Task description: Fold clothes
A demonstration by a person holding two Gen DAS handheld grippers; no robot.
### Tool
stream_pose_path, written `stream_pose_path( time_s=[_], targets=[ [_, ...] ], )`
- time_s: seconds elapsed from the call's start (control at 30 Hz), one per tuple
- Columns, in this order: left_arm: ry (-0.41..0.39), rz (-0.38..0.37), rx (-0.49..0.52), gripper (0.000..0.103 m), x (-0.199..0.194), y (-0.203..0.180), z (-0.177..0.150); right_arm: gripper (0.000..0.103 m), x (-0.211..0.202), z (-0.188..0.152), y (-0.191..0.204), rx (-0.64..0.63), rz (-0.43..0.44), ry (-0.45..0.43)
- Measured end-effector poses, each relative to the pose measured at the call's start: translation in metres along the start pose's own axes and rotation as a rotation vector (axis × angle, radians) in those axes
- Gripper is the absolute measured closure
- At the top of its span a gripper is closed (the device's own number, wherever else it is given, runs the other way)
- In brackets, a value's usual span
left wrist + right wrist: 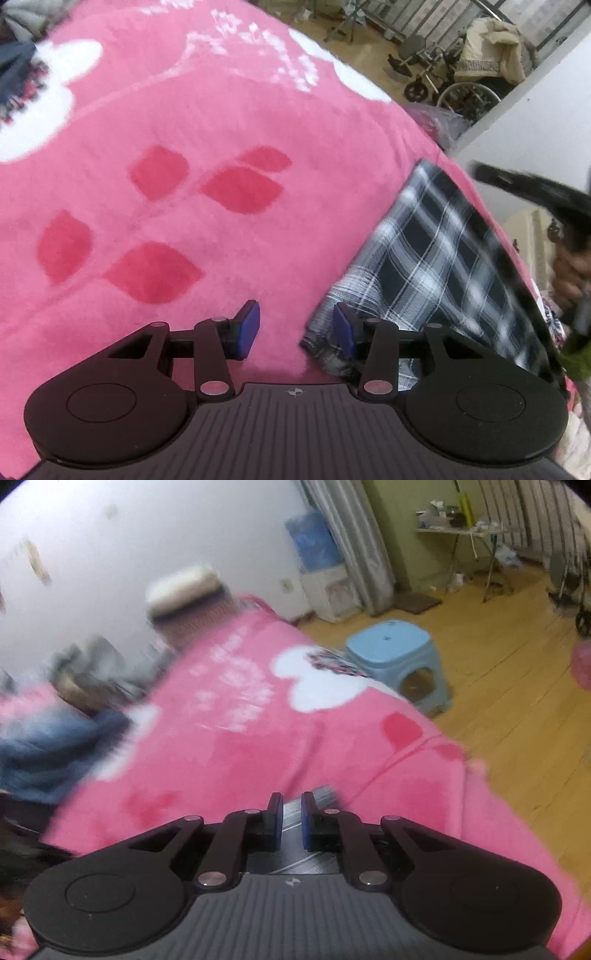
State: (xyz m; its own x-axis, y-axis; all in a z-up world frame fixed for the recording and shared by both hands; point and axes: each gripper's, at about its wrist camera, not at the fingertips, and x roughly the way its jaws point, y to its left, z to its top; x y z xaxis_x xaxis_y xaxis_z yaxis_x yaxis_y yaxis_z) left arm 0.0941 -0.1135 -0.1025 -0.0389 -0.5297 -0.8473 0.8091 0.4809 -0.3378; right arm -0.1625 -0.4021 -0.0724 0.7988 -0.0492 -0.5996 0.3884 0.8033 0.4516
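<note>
On the bed, over a pink blanket (229,122) printed with red petals and white shapes, a plaid garment (436,258) in navy and white lay toward the right side, its near corner rumpled beside the left gripper (297,330). That gripper's jaws stood wide apart with nothing between them; the right-hand blue pad sat over the cloth's edge while the other hung above bare blanket. The right gripper (291,821) had its jaws nearly together, and a strip of grey-streaked fabric showed in the narrow gap and beneath the fingers, so it seemed to be pinching a fold of the same plaid cloth, though blur made the pattern hard to confirm. Judging by how things lay, the folding was at an early or middle stage: the garment looked partly spread in one flattish panel, with a bunched hem and no neat stacked rectangle in sight. What remained, apparently, was to smooth that corner, bring edges together and finish the folds. Farther off, a dark blue heap of clothing (55,753) sat on the bed, possibly waiting its turn, and a light blue stool (399,661) stood on the wooden floor.
</note>
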Motion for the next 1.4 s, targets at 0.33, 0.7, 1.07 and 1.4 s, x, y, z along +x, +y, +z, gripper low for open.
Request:
stream_pose_path(
  time_s=[0.33,0.7,1.07,1.4],
  targets=[
    [-0.033,0.23,0.127,0.059,-0.089,0.012,-0.017,0.091,-0.037,-0.077,0.065,0.117,0.327,0.089],
    [-0.059,0.152,0.521,0.059,-0.03,-0.036,-0.064,0.09,-0.014,-0.112,0.133,-0.099,0.222,0.18],
    [-0.151,0.164,0.591,0.059,0.025,-0.044,-0.052,0.09,-0.017,-0.122,0.086,0.034,0.111,0.185],
    [-0.164,0.192,0.344,0.06,0.012,-0.018,-0.036,0.09,-0.033,-0.125,0.081,-0.011,0.056,0.123]
  ],
)
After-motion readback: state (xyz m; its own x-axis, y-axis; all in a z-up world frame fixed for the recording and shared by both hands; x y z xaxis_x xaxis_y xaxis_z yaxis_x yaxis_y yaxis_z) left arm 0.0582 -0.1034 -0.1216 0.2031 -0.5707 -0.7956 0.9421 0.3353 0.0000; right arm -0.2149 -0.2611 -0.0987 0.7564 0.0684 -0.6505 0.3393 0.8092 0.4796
